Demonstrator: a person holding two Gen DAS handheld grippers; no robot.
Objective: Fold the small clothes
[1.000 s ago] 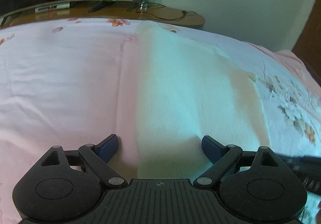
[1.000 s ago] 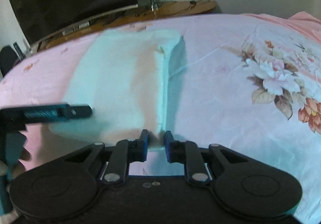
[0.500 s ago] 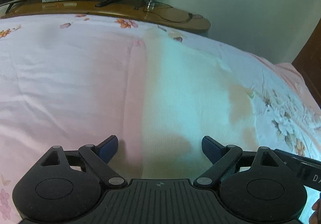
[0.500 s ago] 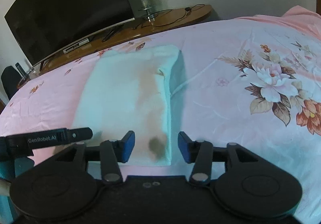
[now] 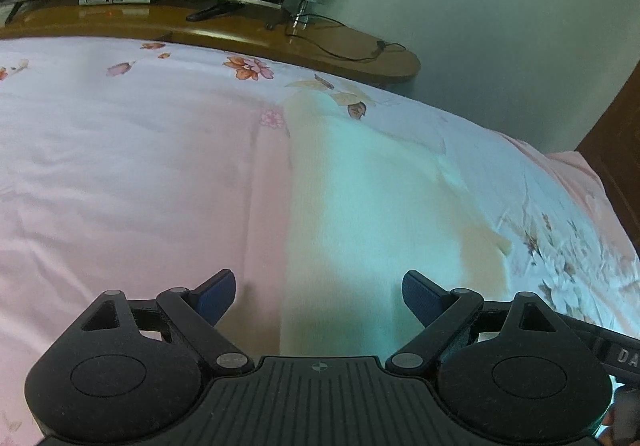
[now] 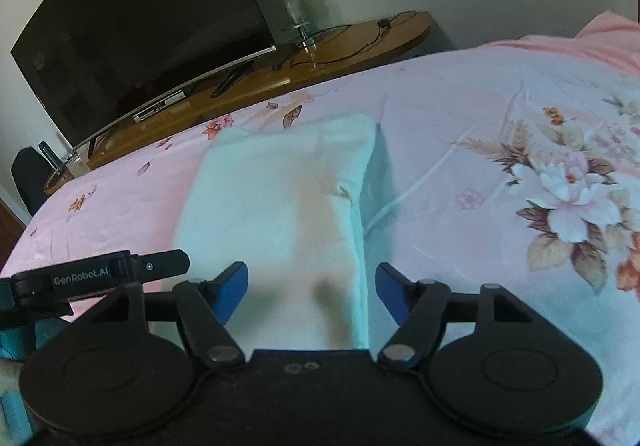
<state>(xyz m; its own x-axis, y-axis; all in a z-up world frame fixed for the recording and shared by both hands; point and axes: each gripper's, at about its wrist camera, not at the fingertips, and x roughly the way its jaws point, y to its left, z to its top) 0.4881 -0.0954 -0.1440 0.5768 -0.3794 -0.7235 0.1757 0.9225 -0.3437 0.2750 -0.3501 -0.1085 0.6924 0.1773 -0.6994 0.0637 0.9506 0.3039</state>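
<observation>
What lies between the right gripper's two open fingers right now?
In the right wrist view, the near right edge of the folded cream garment lies between the right gripper fingers, resting on the floral bedsheet, ungripped.

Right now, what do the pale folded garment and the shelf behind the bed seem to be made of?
The pale garment looks like a soft, matte knit, probably cotton: fine ribbing shows faintly and its folded edge is thick and rounded. The shelf seems to be varnished wood or a wood veneer: it is warm brown and glossy, with reflections on its top. The blur leaves both somewhat uncertain.
</observation>
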